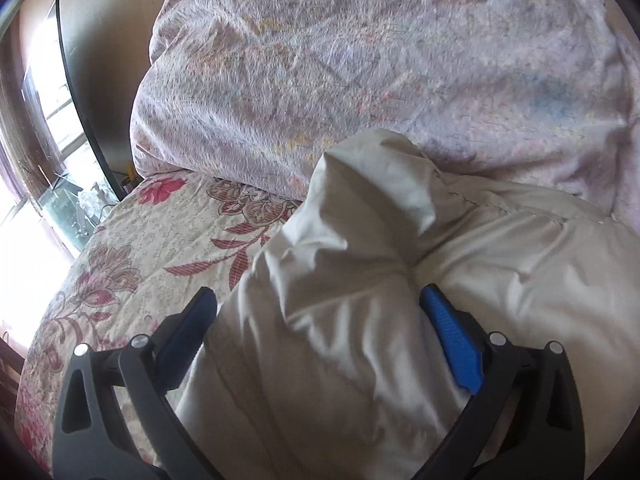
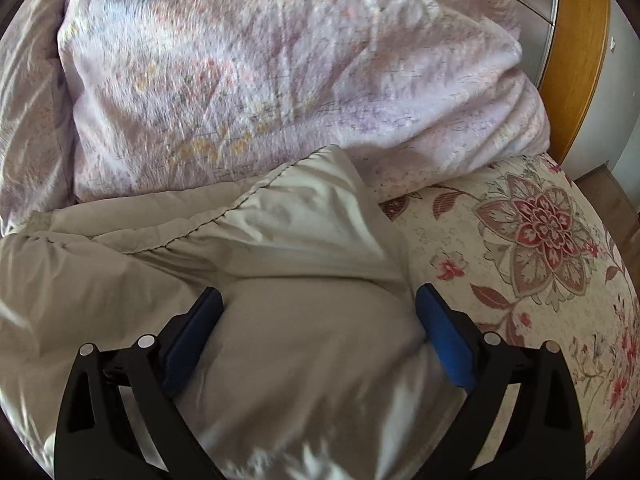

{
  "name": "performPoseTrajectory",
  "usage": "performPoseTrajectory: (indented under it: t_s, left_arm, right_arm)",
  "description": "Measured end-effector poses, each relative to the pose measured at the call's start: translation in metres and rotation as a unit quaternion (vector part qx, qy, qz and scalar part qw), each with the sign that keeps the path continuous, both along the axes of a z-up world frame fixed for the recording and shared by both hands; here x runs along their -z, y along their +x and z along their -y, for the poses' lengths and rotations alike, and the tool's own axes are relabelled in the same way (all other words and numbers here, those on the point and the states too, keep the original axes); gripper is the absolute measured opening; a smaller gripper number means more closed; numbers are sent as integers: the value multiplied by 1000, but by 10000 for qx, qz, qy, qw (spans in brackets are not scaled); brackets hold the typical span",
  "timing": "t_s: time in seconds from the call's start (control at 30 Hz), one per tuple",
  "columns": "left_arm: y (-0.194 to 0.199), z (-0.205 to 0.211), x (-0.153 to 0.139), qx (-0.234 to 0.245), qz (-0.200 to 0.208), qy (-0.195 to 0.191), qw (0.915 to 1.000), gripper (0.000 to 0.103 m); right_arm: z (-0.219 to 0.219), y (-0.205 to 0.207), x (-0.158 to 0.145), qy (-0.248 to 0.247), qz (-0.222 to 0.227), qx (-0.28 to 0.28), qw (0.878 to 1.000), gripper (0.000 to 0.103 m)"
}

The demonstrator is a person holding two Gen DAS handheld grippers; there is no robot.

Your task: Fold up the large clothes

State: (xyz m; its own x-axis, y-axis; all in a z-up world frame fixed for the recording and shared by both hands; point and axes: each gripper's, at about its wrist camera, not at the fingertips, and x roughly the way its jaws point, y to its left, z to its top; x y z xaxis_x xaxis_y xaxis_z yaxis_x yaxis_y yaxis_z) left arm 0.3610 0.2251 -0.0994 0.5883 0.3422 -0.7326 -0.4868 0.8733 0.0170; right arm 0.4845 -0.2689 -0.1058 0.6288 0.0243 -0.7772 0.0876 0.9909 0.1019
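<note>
A puffy off-white padded garment (image 1: 360,280) lies crumpled on a floral bedspread (image 1: 152,232). My left gripper (image 1: 318,300) is wide open, and a thick fold of the garment sits between its blue pads (image 1: 452,340). In the right wrist view the same garment (image 2: 240,280) fills the lower left, with a stitched seam (image 2: 224,216) across it. My right gripper (image 2: 320,300) is also wide open and straddles a bulging fold at the garment's right edge. Neither gripper pinches the cloth.
A large pale lilac flowered duvet (image 1: 360,72) is heaped behind the garment; it also shows in the right wrist view (image 2: 280,72). A dark screen (image 1: 76,92) and a bright window are at the left. A wooden door frame (image 2: 576,56) stands at the right beyond the bedspread (image 2: 532,248).
</note>
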Motion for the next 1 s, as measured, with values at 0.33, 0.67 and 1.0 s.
performPoseTrajectory:
  t_s: [0.33, 0.67, 1.0]
  left_arm:
    - [-91, 6, -32, 265, 105, -285, 9992, 101]
    - [-169, -6, -33, 221, 245, -1315, 9908, 100]
    - [-153, 12, -10, 268, 70, -1969, 9800, 94]
  right_arm:
    - [91, -90, -17, 1336, -481, 707, 9873, 93]
    - [96, -141, 24, 3395, -1187, 706, 9304, 85]
    - [68, -133, 33, 3579, -1059, 720, 9249, 77]
